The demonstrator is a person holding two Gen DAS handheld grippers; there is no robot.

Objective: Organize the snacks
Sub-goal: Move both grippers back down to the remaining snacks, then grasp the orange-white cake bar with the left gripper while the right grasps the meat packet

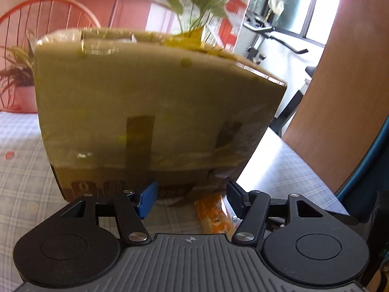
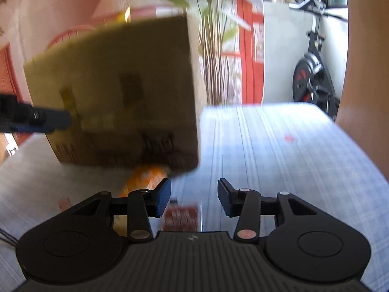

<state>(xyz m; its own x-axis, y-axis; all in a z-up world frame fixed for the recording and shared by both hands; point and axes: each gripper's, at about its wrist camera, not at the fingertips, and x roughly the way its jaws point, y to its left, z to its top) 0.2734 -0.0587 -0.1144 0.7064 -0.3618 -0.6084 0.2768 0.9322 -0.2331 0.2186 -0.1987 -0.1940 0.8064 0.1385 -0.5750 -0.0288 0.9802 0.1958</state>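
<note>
A tall cardboard box [image 1: 155,102] with tape strips stands on the checked tablecloth, close in front of my left gripper [image 1: 192,198]. That gripper is open with nothing between its blue pads. An orange snack packet [image 1: 214,215] lies on the cloth below the box, just inside the right finger. In the right wrist view the same box [image 2: 116,92] sits left of centre, blurred. My right gripper [image 2: 194,198] is open and empty above the cloth. The orange packet [image 2: 145,177] shows behind its left finger, and a red packet [image 2: 181,217] lies between its fingers, lower down. The left gripper's finger [image 2: 36,119] pokes in at the left edge.
The tablecloth [image 2: 279,158] stretches bare to the right of the box. A plant [image 2: 214,48], a wooden chair back [image 1: 48,12], an exercise bike [image 2: 313,73] and a curved wooden panel [image 1: 345,85] stand beyond the table. A blue rim [image 1: 364,165] shows at the far right.
</note>
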